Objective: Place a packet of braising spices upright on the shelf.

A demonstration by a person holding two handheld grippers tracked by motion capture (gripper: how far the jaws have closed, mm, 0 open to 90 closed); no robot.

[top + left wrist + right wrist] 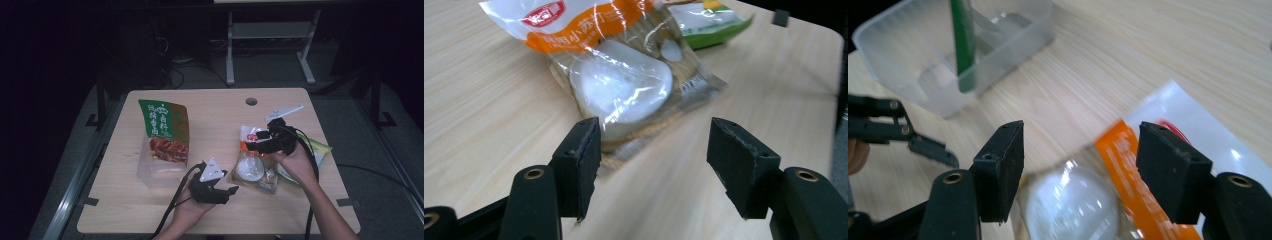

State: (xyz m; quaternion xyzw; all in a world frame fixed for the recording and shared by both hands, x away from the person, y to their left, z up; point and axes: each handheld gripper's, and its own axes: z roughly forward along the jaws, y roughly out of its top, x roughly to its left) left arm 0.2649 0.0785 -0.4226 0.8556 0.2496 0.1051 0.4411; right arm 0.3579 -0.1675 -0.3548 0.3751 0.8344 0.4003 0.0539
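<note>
A clear bun packet (253, 169) with an orange and white label lies right of the table's middle. It holds a round white bun (621, 87). My left gripper (228, 192) is open at its near left corner, jaws pointing at the packet (624, 60) and a little short of it. My right gripper (250, 145) is open just above the packet's far end, with the orange band (1130, 185) and the bun (1073, 207) below its jaws. Nothing sits between either pair of jaws (654, 145) (1080, 150).
A green and orange snack bag (164, 131) stands in a clear plastic tub (150, 172) at the left; the tub (908, 55) lies beyond my right gripper. A green packet (320, 148) lies under the right hand, near the table's right edge. A cable hole (251, 101) is at the back.
</note>
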